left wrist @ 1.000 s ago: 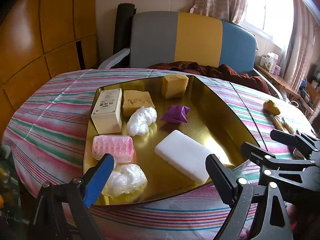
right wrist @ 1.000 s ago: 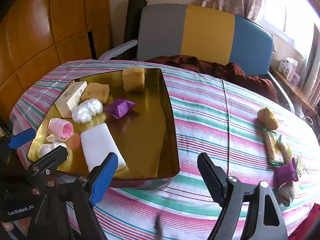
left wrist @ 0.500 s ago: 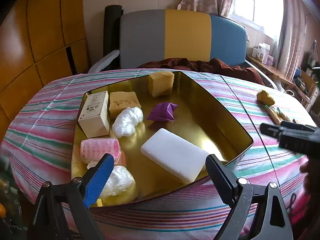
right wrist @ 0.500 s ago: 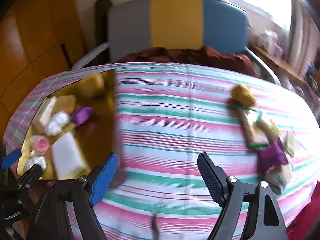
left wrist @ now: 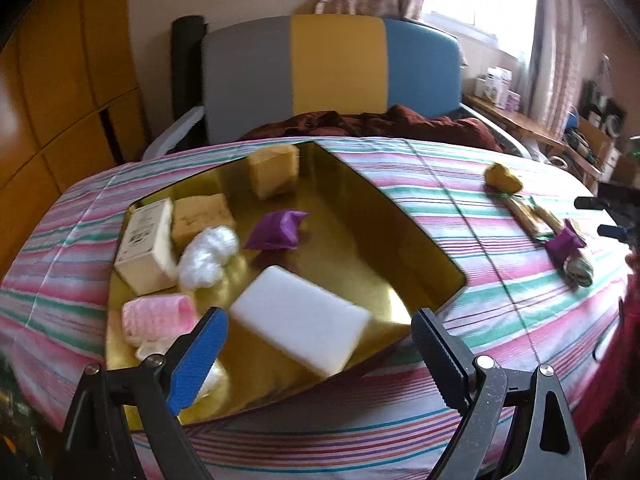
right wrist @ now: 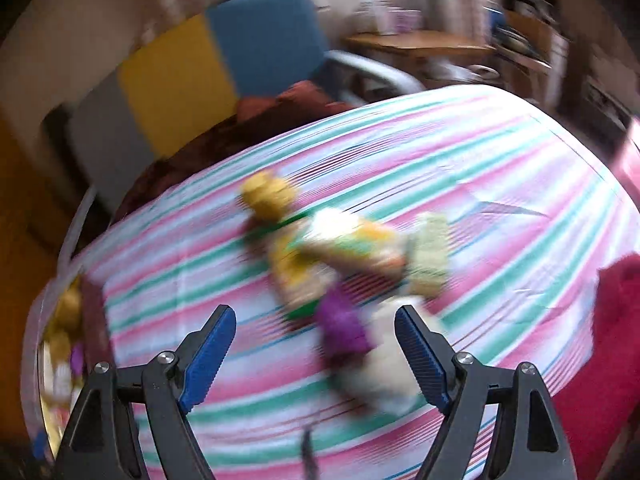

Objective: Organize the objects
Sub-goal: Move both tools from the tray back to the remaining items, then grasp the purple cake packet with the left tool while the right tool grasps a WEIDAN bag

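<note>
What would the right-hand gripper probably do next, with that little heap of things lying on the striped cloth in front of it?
Probably lower the open right gripper onto the purple packet at the near end of the loose pile and close on it. Its jaws stand wide with nothing between them, and that packet lies closest to them. The gold tray already holds the sorted pieces, so the pile seems what remains.

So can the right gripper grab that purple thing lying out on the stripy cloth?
Probably yes. The right gripper is open and empty, and the purple packet lies just ahead between its fingers with nothing over it. A whitish bundle crowds its side, and blur hides the details.
</note>
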